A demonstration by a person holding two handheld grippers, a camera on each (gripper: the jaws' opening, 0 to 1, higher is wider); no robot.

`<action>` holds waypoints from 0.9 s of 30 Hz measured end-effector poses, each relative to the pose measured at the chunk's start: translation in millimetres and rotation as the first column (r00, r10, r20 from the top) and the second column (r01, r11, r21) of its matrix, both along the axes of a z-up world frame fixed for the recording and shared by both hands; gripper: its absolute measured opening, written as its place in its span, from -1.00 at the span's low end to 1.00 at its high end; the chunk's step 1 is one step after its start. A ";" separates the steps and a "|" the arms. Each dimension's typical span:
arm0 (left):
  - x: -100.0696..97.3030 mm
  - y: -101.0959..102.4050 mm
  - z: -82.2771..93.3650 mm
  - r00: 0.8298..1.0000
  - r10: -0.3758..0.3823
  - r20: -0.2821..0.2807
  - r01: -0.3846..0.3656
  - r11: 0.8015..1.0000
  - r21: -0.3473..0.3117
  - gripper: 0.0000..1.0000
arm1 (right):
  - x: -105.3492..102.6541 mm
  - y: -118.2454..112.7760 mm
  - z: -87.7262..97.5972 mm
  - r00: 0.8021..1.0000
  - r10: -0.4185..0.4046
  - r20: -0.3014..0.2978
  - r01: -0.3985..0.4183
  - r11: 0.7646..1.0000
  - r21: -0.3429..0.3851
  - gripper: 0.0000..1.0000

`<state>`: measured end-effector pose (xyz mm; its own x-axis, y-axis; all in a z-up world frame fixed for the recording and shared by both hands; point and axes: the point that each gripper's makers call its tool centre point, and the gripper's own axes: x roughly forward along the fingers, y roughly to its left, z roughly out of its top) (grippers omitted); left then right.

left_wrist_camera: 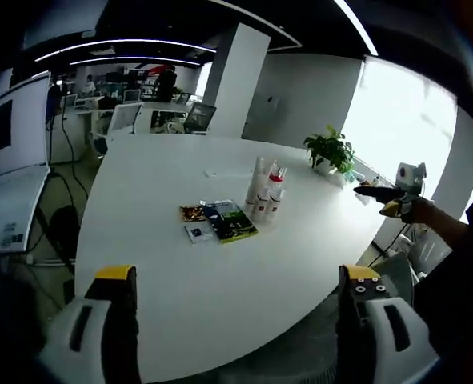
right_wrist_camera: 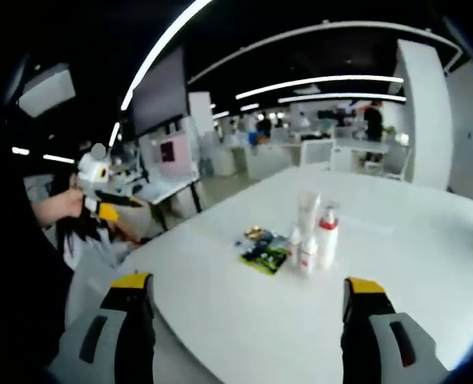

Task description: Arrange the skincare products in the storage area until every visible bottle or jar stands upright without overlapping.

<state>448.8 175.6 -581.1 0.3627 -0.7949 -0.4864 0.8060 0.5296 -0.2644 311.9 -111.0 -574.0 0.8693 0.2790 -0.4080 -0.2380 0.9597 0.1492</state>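
While both tools, left tool (left_wrist_camera: pixel 236 292) and right tool (right_wrist_camera: pixel 248 296), hang wide open and empty, approach the bottles (left_wrist_camera: pixel 266 192), frame centre on the desk (left_wrist_camera: pixel 164 240), slowly.

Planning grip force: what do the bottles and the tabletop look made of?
The bottles look like opaque white plastic, smooth, one with a red cap, though they are too small to be sure. The table looks like matte white laminate, evenly lit with no glare.
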 end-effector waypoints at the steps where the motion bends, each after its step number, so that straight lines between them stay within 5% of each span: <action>1: 0.7 -1.3 0.8 1.000 0.000 0.001 0.001 1.000 -0.001 0.99 | -0.2 0.5 -0.6 1.000 0.002 -0.001 -0.002 1.000 -0.001 0.98; 27: -5.3 -16.5 -4.7 0.998 -0.063 -0.003 0.063 0.997 0.035 0.99 | -5.8 -0.3 -7.8 1.000 -0.003 -0.025 0.004 1.000 0.008 0.98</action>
